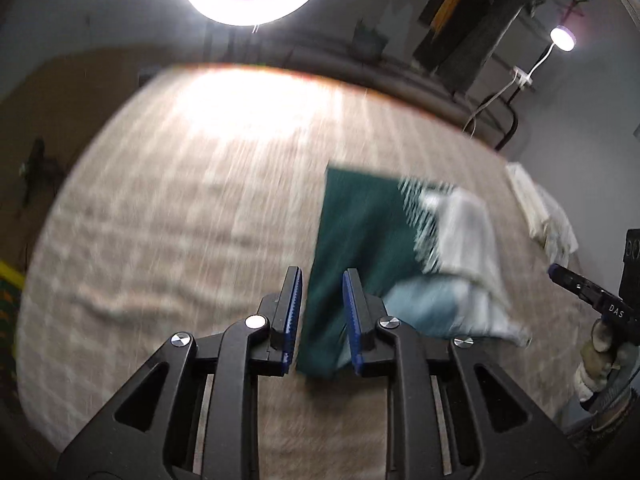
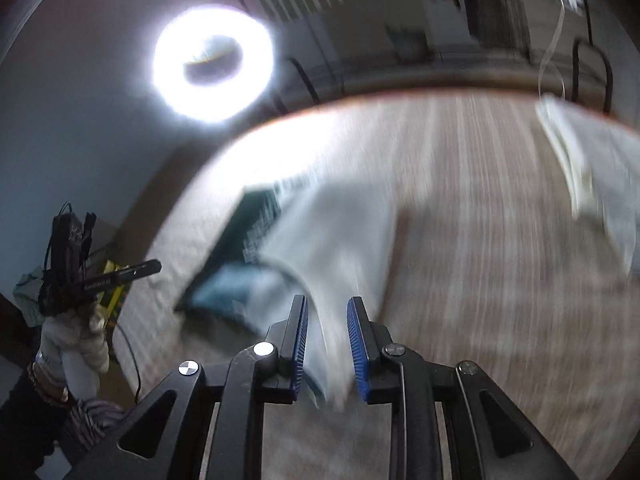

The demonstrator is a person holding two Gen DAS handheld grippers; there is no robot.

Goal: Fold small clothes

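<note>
Left wrist view: left gripper (image 1: 322, 312) over beige textured table cover (image 1: 180, 220), jaws parted to a narrow gap, near end of garment (image 1: 368, 240) lying between the blue pads (image 1: 294, 312); contact unclear through blur. Dark green panel, white-striped edge, pale grey-white and light blue folds to the right. Second pale cloth (image 1: 540, 212) at far right edge. Right gripper (image 1: 584, 292) well right.

Right wrist view: right gripper (image 2: 328, 344) parted narrow, grey-white end of garment (image 2: 332, 240) between pads, green part far left. Pale cloth (image 2: 580, 164) upper right. Ring light (image 2: 214, 64) overhead.
</note>
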